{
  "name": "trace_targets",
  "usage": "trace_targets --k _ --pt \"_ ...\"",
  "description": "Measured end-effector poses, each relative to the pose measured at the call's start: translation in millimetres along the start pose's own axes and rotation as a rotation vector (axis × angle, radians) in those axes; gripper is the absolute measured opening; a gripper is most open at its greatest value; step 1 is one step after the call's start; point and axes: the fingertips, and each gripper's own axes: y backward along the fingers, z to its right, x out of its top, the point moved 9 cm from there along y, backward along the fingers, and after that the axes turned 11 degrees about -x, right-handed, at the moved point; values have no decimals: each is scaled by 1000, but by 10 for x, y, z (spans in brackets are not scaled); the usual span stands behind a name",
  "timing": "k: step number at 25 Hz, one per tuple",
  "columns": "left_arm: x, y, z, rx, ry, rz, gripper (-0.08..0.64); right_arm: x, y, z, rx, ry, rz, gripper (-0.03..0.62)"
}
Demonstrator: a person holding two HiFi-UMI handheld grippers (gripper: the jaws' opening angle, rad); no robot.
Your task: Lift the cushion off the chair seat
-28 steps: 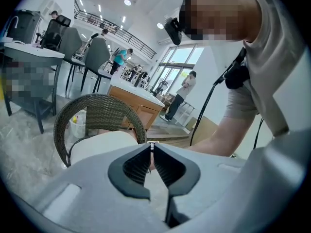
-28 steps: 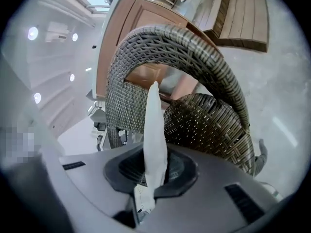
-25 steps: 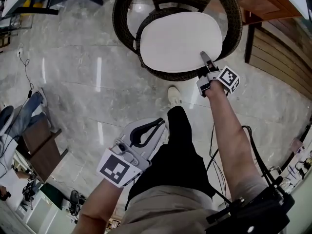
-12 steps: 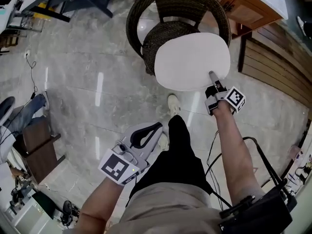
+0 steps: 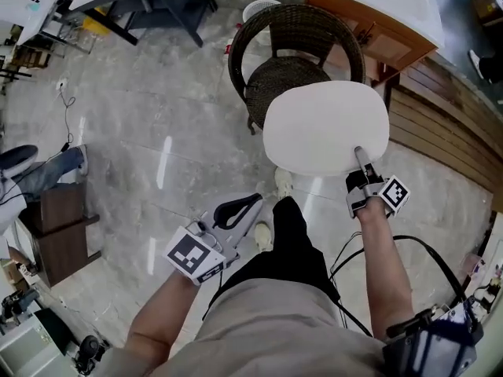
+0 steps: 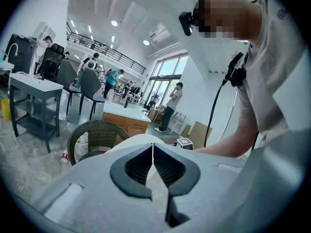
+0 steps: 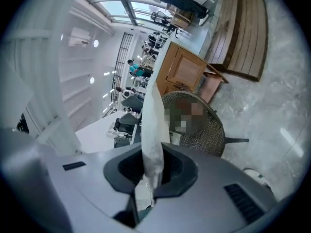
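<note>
- Right gripper (image 5: 359,157) is clamping its jaws on the near edge of the white cushion (image 5: 326,128), and the right gripper view is showing the thin rim pinched upright between them.
- The cushion is now hanging clear of the wicker chair (image 5: 292,28). A second ago it was lying flat on the seat (image 5: 275,73), which is now showing bare woven cane behind it.
- That is leaving the lift looking essentially done; only carrying the cushion away seems to remain.
- The right forearm is reaching forward almost straight, holding the cushion out over the marble floor (image 5: 157,132).
- The left gripper (image 5: 250,203) is staying shut on nothing, riding low beside the person's dark trouser leg (image 5: 291,242), well apart from the cushion.
</note>
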Motion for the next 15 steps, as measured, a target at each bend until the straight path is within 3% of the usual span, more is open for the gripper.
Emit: trace_targets --k 15 --pt "28 875 817 37 -52 51 8 -407 1904 -838 140 19 80 43"
